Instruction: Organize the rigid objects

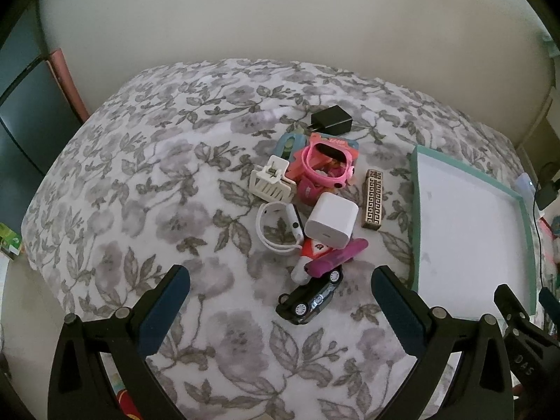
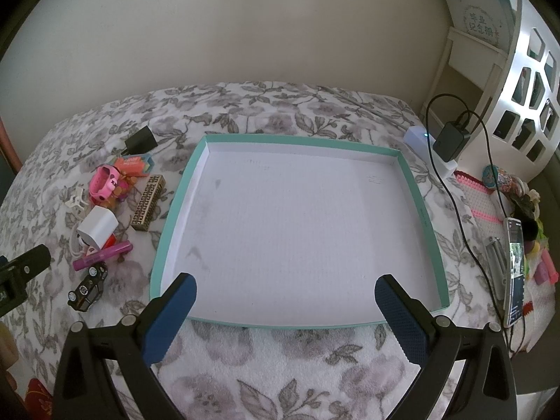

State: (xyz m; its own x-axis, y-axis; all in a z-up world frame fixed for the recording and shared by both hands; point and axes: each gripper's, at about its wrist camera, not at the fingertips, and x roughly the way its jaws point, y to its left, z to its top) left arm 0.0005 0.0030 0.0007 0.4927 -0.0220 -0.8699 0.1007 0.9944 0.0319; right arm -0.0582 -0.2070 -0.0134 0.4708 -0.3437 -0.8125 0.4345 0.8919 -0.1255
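We hold 2 grippers over a bed [image 1: 140, 161] covered in a grey floral spread. Our left gripper [image 1: 280, 276] hovers above a heap of small rigid things, its fingers spread wide and holding nothing. Our right gripper [image 2: 285, 288] hangs over the near edge of a teal-rimmed tray [image 2: 176, 206], its fingers likewise spread and unloaded.

The tray lies flat with its white floor bare, so we judge that none of the sorting has been done yet. It sits just to the right of the heap, likely so each thing needs only a short carry.

In the heap, the black toy car [image 1: 309, 297] lies nearest the left gripper, tipped on its side. A purple marker [image 1: 337, 257] rests just behind it, touching a white charger cube [image 1: 330, 218]. A white watch [image 1: 278, 225] lies to the left of the cube, a patterned brass bar [image 1: 372, 201] to its right, and a pink watch [image 1: 325, 164], a white hair claw [image 1: 271, 180] and a black plug [image 1: 330, 119] sit farther back.

With the left fingers already framing the car, we would expect that to be the easiest first pick. The things overlap, so lifting 1 may drag its neighbours.
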